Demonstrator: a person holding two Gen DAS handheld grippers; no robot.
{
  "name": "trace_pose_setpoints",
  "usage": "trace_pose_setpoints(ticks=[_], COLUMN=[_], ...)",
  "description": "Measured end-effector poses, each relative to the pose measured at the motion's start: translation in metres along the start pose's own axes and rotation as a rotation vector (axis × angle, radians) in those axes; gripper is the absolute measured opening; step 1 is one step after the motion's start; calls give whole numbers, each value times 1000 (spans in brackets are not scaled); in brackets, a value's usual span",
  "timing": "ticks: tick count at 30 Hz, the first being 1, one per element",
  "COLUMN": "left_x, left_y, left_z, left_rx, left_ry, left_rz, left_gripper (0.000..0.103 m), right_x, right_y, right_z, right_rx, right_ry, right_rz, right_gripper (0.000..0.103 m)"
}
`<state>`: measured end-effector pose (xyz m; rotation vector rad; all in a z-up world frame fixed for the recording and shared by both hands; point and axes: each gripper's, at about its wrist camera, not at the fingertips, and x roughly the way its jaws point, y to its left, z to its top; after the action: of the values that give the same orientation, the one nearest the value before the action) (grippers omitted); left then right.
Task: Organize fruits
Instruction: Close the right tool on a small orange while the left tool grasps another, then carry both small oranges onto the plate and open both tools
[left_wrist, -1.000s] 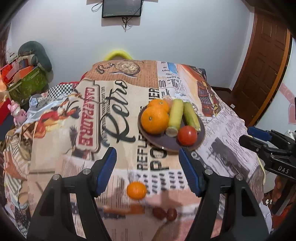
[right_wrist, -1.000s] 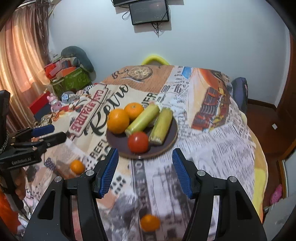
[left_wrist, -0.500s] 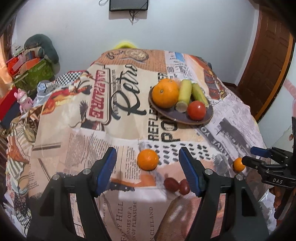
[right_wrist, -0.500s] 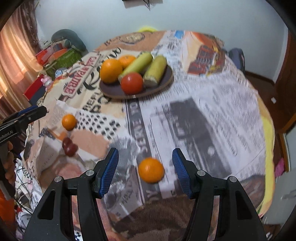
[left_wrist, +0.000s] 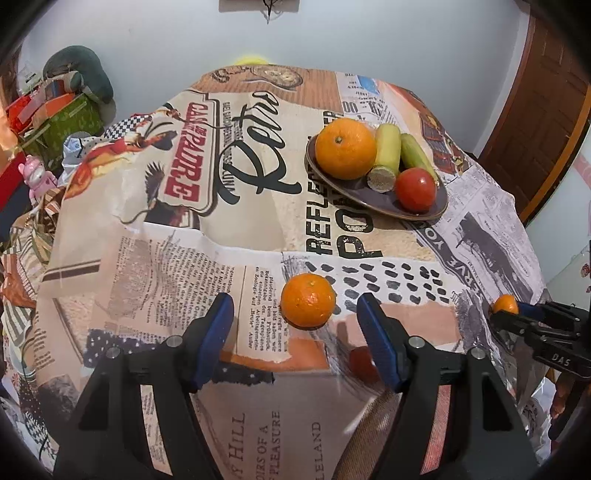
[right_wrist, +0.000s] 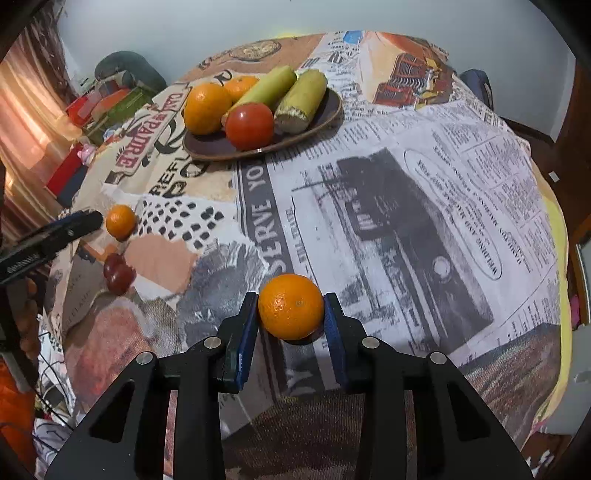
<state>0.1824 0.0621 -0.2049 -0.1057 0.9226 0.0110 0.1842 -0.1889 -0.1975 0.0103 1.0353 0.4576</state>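
Right gripper (right_wrist: 291, 314) closing on a mandarin (right_wrist: 290, 306) seated between its pads at the tablecloth's near edge; left gripper (left_wrist: 295, 325) open, its own mandarin (left_wrist: 308, 300) just ahead, centred.

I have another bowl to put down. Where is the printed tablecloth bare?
Bare: the wide newspaper print right of the dark round plate, and the "Retro" lettering left of it. Crowded: the near edge, with two small oranges and dark red fruits.

Two small oranges (right_wrist: 290, 306) (left_wrist: 308, 300) lie on the cloth — others (left_wrist: 345, 148) on the plate (left_wrist: 384, 201).
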Motion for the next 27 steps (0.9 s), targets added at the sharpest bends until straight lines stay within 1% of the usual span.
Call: trace_pose_setpoints(ticks=[8, 10, 12, 14, 15, 16, 20, 27], left_x=[21, 27, 34, 39, 40, 39, 36, 21], left_y=[0, 1, 2, 3, 4, 3, -4, -10], left_z=[5, 6, 7, 6, 5, 5, 5, 18], left_rx=[-10, -24, -31, -42, -49, -48, -9, -3], left_ry=[29, 42, 58, 75, 74, 72, 58, 8], left_rz=[-7, -13, -22, -44, -59, -66, -36, -47], left_gripper=[68, 64, 50, 45, 40, 37, 37, 37], right_x=[-6, -5, -3, 0, 0, 1, 0, -6], right_y=[5, 6, 8, 9, 9, 9, 10, 11], right_z=[15, 18, 19, 20, 20, 21, 26, 39], right_rx=[-22, -28, -34, -40, -40, -41, -48, -57], right_ry=[-52, -53, -50, -47, -46, -46, -56, -92], right_rz=[-5, 11, 15, 15, 16, 17, 20, 25], right_gripper=[32, 32, 32, 32, 32, 32, 32, 32])
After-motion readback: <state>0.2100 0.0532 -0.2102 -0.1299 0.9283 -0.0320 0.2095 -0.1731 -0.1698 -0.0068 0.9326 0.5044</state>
